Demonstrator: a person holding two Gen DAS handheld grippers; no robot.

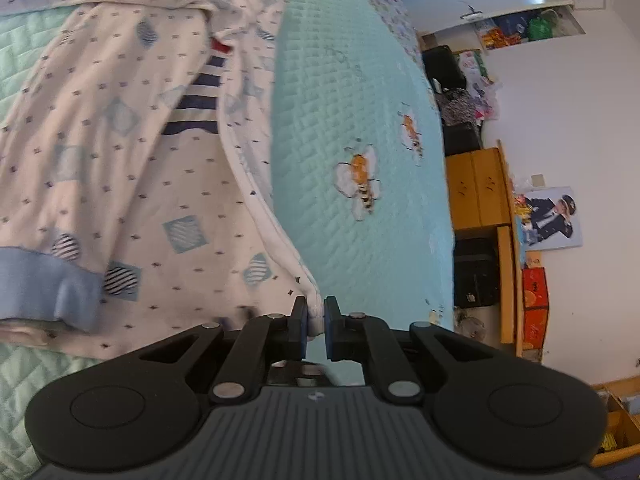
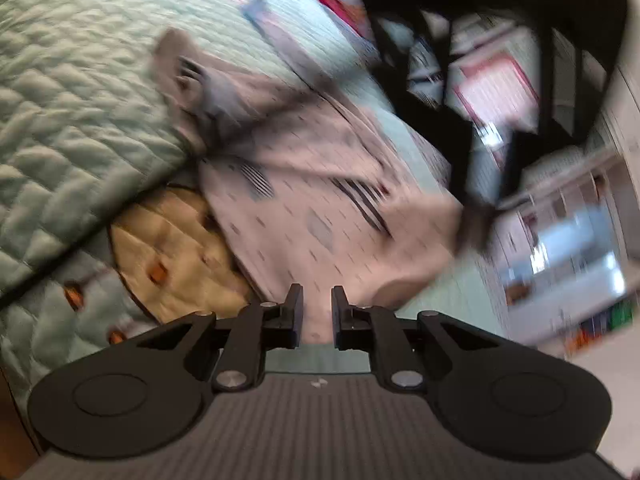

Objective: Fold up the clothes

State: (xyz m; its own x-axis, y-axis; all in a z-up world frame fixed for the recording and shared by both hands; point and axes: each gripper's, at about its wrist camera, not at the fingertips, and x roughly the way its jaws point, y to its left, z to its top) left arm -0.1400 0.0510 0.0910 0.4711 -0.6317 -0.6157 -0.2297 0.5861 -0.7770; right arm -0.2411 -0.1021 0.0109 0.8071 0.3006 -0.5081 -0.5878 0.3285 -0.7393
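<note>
The left gripper (image 1: 316,318) was nearly closed, its fingers (image 1: 299,320) pinching a white hem of the pyjama top (image 1: 132,168) right at their tips. The right gripper (image 2: 317,312) stood with a narrow gap, a fold of the same top (image 2: 320,240) lying between the fingers (image 2: 294,312); the blur hid whether the pads pressed on it yet. From both pairs of fingers the top spread away over the quilted bed (image 1: 352,92), its blue cuff (image 1: 44,288) off to the left of the left fingers.

To do this step well, the right fingers probably needed to finish closing on the edge before any lift, taking only the layer meant for the fold. Both corners should then rise together, kept taut and level, so the cloth would not sag or twist.
</note>
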